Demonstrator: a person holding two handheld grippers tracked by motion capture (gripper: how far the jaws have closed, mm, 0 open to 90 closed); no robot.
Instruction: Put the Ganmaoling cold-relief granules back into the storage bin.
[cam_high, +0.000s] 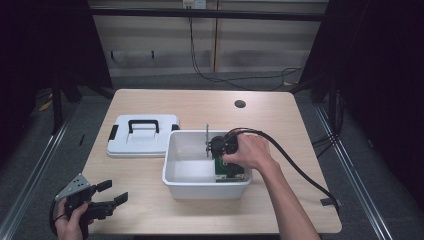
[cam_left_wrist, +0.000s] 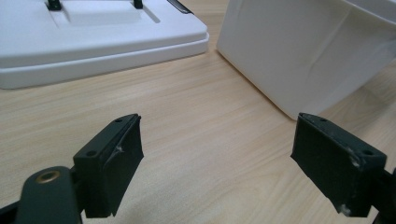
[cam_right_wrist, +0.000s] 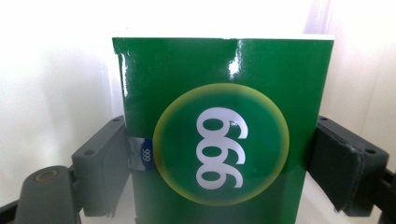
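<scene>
R gripper (cam_high: 226, 156) clamped on green box (cam_right_wrist: 224, 135), lowered inside white bin (cam_high: 175, 181); release pending; L gripper (cam_high: 107, 197) jaws apart, idle at table's 7 o'clock; lid (cam_high: 142, 136) off.

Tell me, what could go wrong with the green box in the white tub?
The right gripper pinches the glossy green box by its side edges, so it might slip or twist if the grip loosens. It hangs close to the white tub's right wall and could bump it. The lid lies right beside the tub, so moving the tub might nudge it.
</scene>
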